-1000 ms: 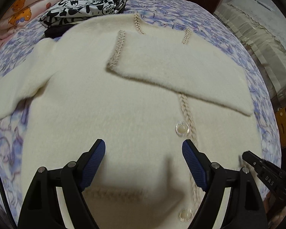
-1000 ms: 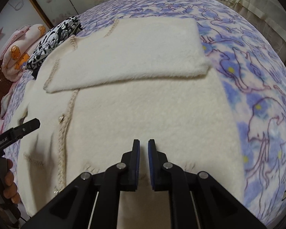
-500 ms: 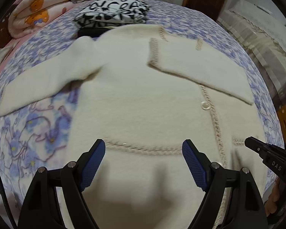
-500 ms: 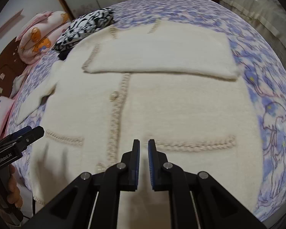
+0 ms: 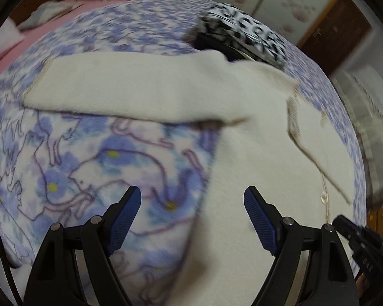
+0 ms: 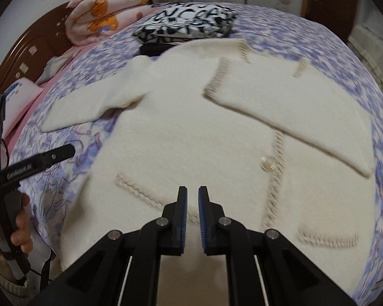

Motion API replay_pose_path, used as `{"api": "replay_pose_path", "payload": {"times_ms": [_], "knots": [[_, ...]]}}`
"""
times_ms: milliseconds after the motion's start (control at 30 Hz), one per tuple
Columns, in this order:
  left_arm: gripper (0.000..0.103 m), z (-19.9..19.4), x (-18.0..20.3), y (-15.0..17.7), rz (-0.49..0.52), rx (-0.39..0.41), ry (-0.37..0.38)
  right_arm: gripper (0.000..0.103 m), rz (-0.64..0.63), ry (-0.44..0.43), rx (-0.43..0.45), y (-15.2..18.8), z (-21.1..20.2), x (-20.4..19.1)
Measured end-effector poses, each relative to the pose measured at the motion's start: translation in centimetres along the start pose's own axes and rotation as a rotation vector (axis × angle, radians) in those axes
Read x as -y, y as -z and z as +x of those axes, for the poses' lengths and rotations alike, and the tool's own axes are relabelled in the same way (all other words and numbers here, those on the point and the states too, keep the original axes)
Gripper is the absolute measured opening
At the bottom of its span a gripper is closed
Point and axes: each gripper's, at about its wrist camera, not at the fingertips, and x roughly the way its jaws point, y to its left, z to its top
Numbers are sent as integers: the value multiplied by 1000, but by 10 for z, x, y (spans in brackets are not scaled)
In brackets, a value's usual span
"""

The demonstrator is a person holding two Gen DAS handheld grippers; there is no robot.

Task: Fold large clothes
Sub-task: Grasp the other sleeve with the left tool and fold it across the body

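Left claw (image 5: 192, 219) gaping wide, empty, over the bedspread (image 5: 71, 168) beside the outstretched sleeve (image 5: 130, 89) — best pinched near the cuff and laid flat across the cream cardigan (image 6: 191, 132). Right claw (image 6: 192, 219) nearly shut, empty — hovering above the hem.

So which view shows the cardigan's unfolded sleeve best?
The left wrist view: the unfolded sleeve stretches across the frame over the blanket. The right wrist view shows it smaller, at the left.
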Motion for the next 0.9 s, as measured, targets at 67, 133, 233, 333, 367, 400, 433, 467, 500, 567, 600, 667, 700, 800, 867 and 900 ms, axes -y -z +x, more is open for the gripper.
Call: {"api": "replay_pose_path", "payload": {"times_ms": [67, 133, 233, 333, 367, 400, 433, 467, 500, 567, 600, 667, 700, 800, 867, 900], "knots": [[81, 3, -18, -10, -55, 21, 2, 9, -40, 3, 11, -11, 4, -14], [81, 7, -41, -23, -129, 42, 2, 9, -75, 1, 17, -23, 10, -28], [81, 16, -72, -40, -227, 61, 2, 9, -103, -13, 15, -39, 23, -44], [81, 31, -97, -55, -294, 49, 20, 9, -119, -23, 10, -52, 39, -58], [81, 37, -103, -58, -311, 32, 46, 8, -122, -26, 7, -55, 43, -61], [81, 44, -112, -62, -334, 15, 81, 9, -125, -34, 4, -59, 48, -64], [81, 53, -119, -64, -366, 4, 109, 9, -126, -40, 1, -61, 52, -66], [81, 60, -126, -66, -398, -1, 128, 9, -126, -46, -3, -62, 55, -68], [81, 65, -131, -66, -425, -1, 141, 8, -127, -51, -8, -63, 59, -70], [81, 76, -141, -67, -486, 17, 173, 8, -130, -59, -25, -62, 68, -72], [81, 78, -143, -68, -503, 29, 178, 8, -131, -60, -33, -62, 72, -72], [81, 83, -149, -71, -548, 67, 186, 8, -129, -59, -50, -60, 79, -71], [81, 84, -151, -74, -572, 89, 189, 8, -127, -54, -59, -59, 83, -69], [81, 87, -162, -84, -640, 151, 187, 8, -104, -49, -78, -56, 91, -61], [70, 88, -170, -92, -706, 189, 183, 8, -87, -52, -83, -56, 93, -55], [59, 87, -174, -96, -727, 204, 172, 8, -76, -53, -84, -55, 93, -51]]}}
